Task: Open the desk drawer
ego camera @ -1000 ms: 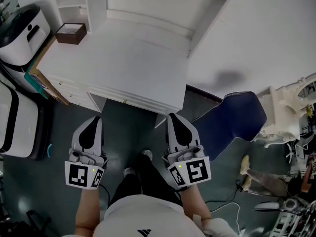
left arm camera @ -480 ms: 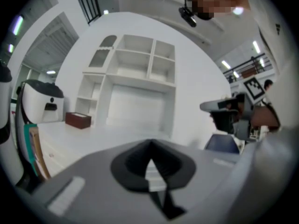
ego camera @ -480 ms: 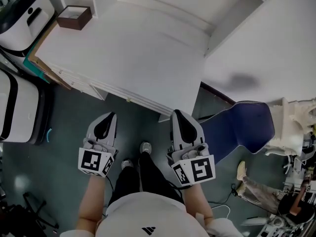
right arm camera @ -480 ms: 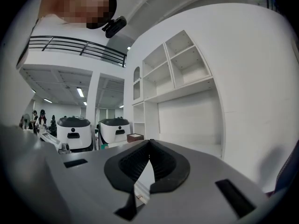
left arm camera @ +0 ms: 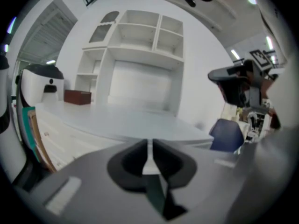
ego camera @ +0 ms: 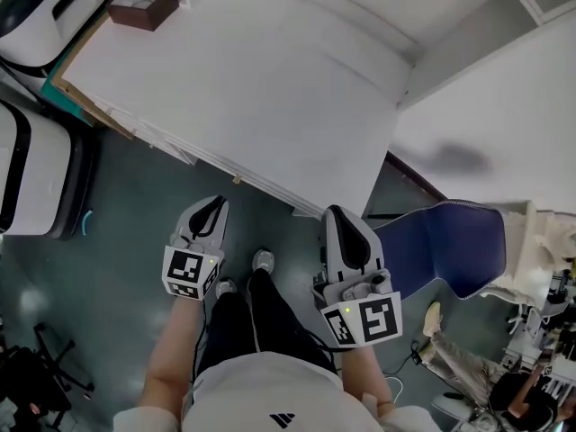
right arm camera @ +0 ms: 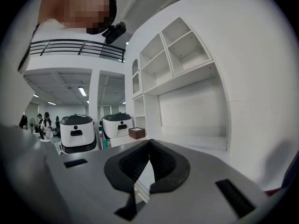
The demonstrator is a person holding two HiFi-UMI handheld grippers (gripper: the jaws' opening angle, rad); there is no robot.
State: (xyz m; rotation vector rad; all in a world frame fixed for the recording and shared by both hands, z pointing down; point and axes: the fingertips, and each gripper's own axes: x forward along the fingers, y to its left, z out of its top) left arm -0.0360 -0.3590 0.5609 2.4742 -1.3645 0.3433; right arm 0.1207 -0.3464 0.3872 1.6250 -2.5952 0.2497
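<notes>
Progress is judged nil in the head view: the drawer (ego camera: 238, 180) is seen shut under the front edge of the desk (ego camera: 270, 88). Its long axis runs along that edge and its face is turned toward the person. The left gripper (ego camera: 219, 203) and right gripper (ego camera: 337, 212) are held just short.

In the left gripper view, the jaws have just been opening to a slit, with nothing between them.

In the right gripper view, the tips are pressed together, empty.

A blue chair (ego camera: 441, 246) stood just right of the right gripper (ego camera: 339, 216), on a dark grey-green floor (ego camera: 117, 268). White shelving (right arm camera: 177, 50) rose ahead of it against a white wall (ego camera: 504, 97).
</notes>
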